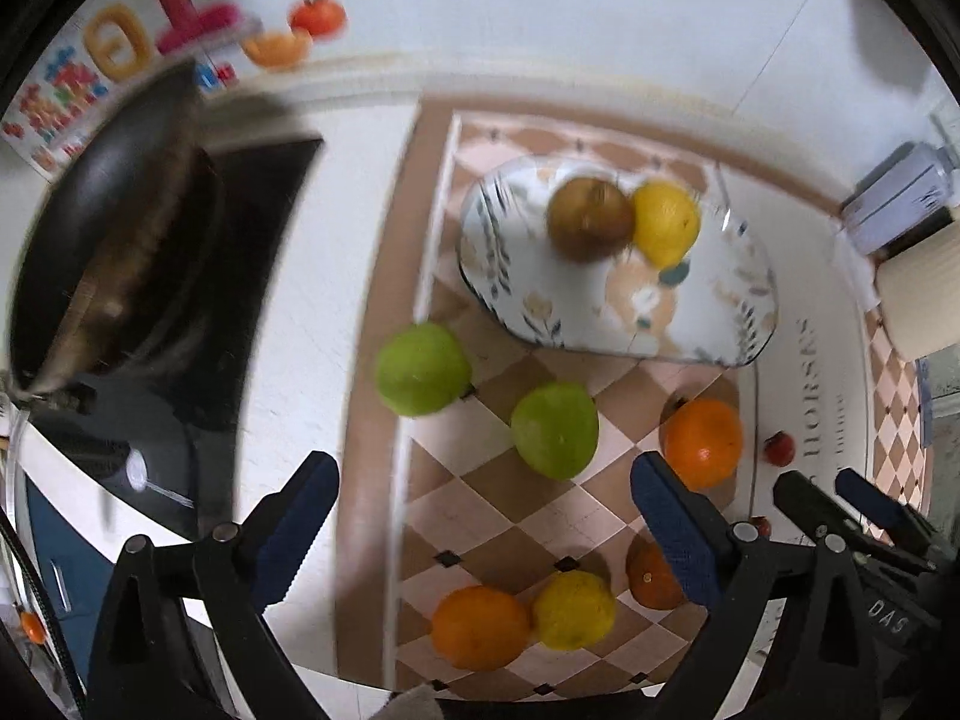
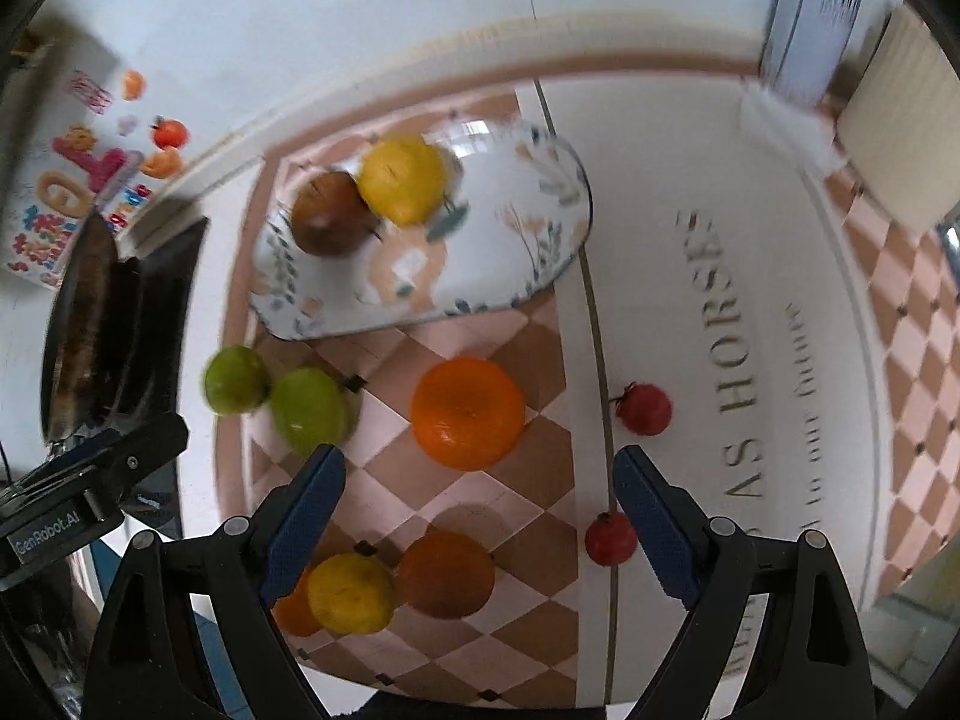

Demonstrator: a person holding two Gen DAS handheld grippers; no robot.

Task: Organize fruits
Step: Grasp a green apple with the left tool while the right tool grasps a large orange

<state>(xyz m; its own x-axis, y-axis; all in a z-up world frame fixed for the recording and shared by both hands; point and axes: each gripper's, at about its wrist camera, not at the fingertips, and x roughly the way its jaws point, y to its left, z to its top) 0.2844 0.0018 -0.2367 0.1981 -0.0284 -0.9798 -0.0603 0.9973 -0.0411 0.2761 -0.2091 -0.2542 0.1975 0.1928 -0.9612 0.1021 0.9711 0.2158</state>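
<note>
A floral plate (image 1: 708, 312) (image 2: 516, 252) on the checkered mat holds a brown fruit (image 1: 591, 219) (image 2: 330, 216) and a yellow lemon (image 1: 666, 219) (image 2: 402, 180). Loose on the mat lie two green apples (image 1: 423, 369) (image 1: 555, 432) (image 2: 235, 380) (image 2: 309, 411), an orange (image 1: 702, 441) (image 2: 468, 414), and nearer ones: an orange (image 1: 480, 627), a lemon (image 1: 573, 609) (image 2: 351, 594) and a darker orange (image 2: 447, 573). My left gripper (image 1: 486, 516) is open above the mat. My right gripper (image 2: 480, 510) is open above the oranges.
A black pan (image 1: 114, 252) sits on a dark stove at the left. Two small red fruits (image 2: 645, 408) (image 2: 611, 539) lie on the mat's white strip. A white box (image 2: 810, 24) and a beige container (image 1: 924, 294) stand at the right. A colourful sticker sheet (image 1: 120, 42) hangs on the wall.
</note>
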